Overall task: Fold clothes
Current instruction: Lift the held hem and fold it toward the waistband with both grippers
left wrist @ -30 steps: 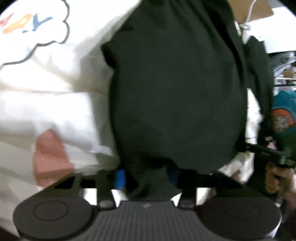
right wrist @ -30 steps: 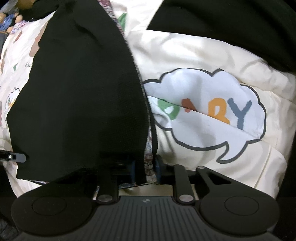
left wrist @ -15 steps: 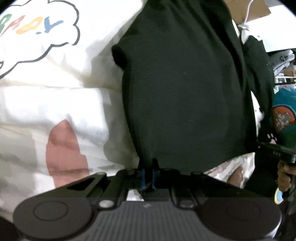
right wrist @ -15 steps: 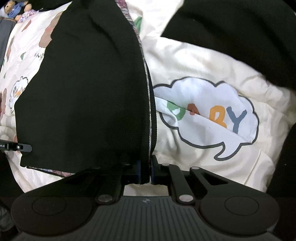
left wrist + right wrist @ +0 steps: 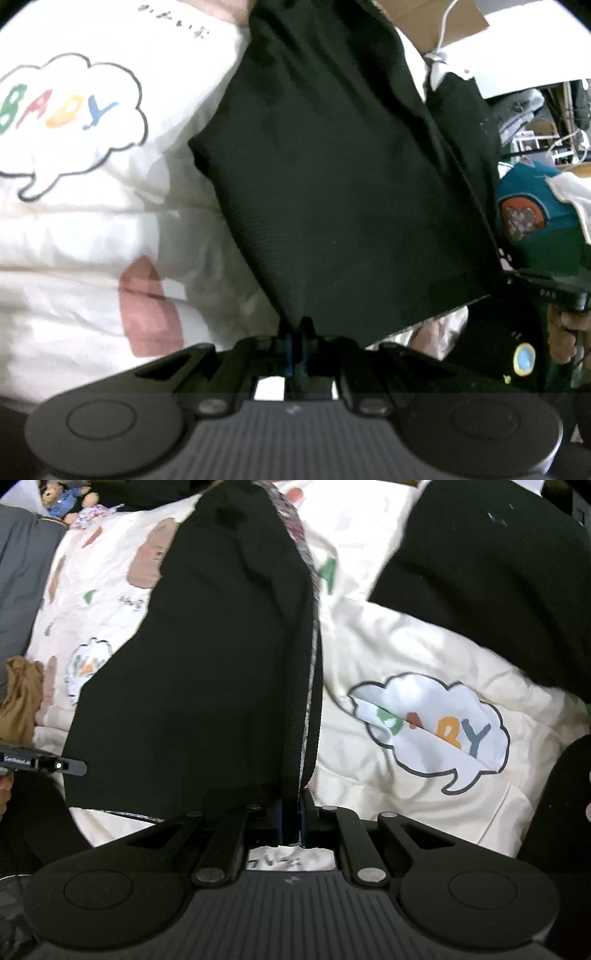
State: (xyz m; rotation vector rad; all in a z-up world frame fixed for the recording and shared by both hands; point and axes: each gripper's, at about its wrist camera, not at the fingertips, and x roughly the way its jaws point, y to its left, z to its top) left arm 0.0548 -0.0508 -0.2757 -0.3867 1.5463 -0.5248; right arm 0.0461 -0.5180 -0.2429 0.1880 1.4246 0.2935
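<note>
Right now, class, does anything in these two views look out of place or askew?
Nothing is spilled or damaged. Each claw, left and right, is shut on an edge of the black garment, which hangs above the cream quilt; its cloud print is merely creased.

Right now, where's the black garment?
The black garment hangs off the cream quilt, pinched by the left gripper and right gripper, left of the BABY cloud print.

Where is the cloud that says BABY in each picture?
Left wrist: the BABY cloud is at the upper left, on the quilt.
Right wrist: it is right of centre, creased across its letters.
Shared landmark: the black garment beside it.
</note>
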